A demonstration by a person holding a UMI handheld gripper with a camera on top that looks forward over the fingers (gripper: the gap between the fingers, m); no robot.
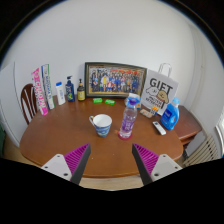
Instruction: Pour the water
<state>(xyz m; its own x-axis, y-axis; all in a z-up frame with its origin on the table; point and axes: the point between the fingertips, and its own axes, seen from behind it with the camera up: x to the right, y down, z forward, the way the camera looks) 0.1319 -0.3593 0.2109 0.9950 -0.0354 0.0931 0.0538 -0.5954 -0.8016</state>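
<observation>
The hand-held gripper (111,160) is being held wide open above the near edge of the round brown wooden tabletop (60,135), and nothing is being gripped or touched by its magenta-padded fingers (76,157). Ahead of the gap between the fingers, a clear plastic water bottle with a blue cap and a pinkish label (129,117) is being kept upright on the tabletop, its long axis vertical and its cap pointing up. Just beside it, apart from it, a white ceramic cup with blue markings (101,124) is being shown with its mouth facing up. Beyond these, a framed group photograph (115,79) is being propped at the wall, with a white paper gift bag with black lettering (159,90) beside it. A blue-and-white bottle (170,115) is being seen near the bag.
</observation>
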